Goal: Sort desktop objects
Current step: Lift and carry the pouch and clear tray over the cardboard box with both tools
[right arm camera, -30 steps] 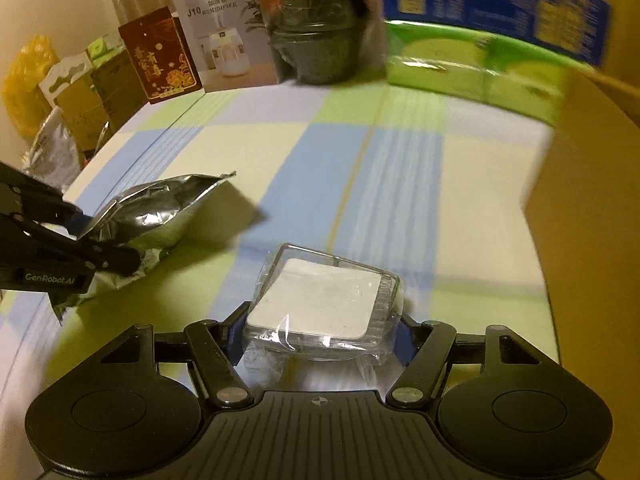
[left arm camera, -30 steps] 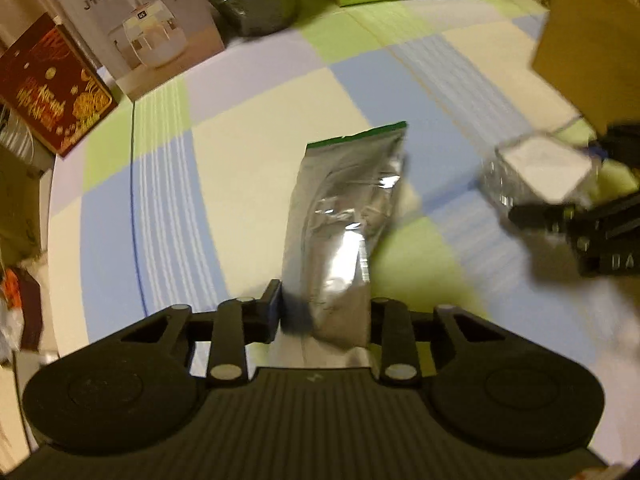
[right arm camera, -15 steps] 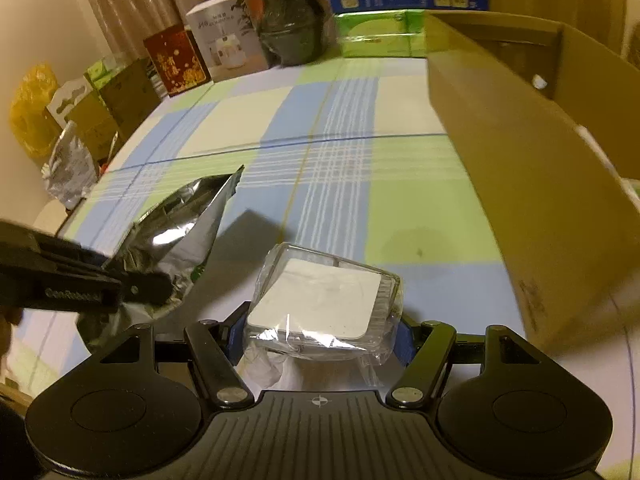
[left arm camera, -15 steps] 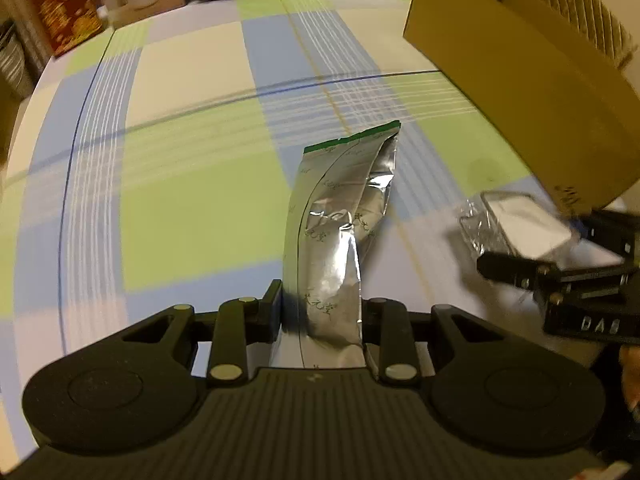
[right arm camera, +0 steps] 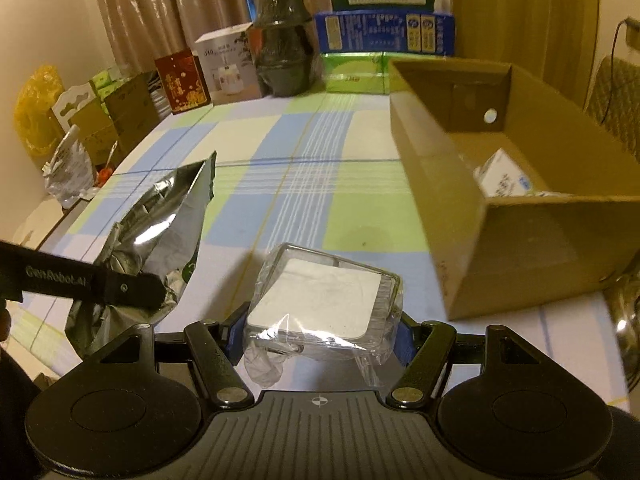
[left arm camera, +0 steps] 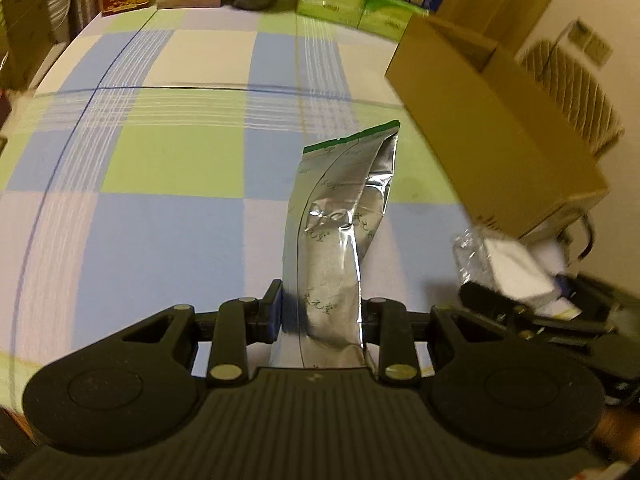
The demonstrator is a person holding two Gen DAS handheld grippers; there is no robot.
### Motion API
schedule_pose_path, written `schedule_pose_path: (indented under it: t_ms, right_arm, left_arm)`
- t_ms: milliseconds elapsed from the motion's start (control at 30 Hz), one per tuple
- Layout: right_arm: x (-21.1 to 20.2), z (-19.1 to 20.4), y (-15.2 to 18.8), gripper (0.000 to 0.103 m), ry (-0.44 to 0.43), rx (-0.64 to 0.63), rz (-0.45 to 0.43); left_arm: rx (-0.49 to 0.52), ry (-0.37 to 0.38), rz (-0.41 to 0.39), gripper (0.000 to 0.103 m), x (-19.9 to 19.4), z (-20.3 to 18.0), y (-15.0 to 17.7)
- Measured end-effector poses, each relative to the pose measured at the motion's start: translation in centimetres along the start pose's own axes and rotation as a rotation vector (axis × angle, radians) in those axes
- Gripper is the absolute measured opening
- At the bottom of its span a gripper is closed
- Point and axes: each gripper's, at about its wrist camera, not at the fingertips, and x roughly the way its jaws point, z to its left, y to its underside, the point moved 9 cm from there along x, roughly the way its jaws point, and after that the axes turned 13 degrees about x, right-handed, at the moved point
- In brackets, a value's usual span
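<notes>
both loads now lifted toward the cardboard box (right arm camera: 500, 216) at two o'clock; left gripper (left arm camera: 320, 316) fingers clamp the foil pouch (left arm camera: 340, 232), right gripper (right arm camera: 320, 336) fingers the wrapped clear case (right arm camera: 324, 300)

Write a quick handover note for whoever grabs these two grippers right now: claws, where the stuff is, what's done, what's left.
Left claw: shut on the silver foil pouch, held off the table.
Right claw: shut on the clear wrapped case, also held off the table.
Cardboard box: open, at the table's right side, with a white carton already inside.
Done: both items picked up.
Left: probably drop pouch and case into the box.
</notes>
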Motion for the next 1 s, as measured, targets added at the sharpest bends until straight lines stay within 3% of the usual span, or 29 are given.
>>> schedule_pose_path:
  t_ms: [267,1000]
  right_arm:
    - [-3.1,-1.3,0.3,0.065,0.017,-0.008,-0.046]
    - [-8.8,-6.8,-1.3,0.066,0.102,0.037,-0.136]
  left_arm:
    - [-0.078,0.032,-0.041,0.025,-2.1,-3.3,0.9]
    - [0.023,0.12,-0.071,0.025,-3.8,-11.3,-0.1]
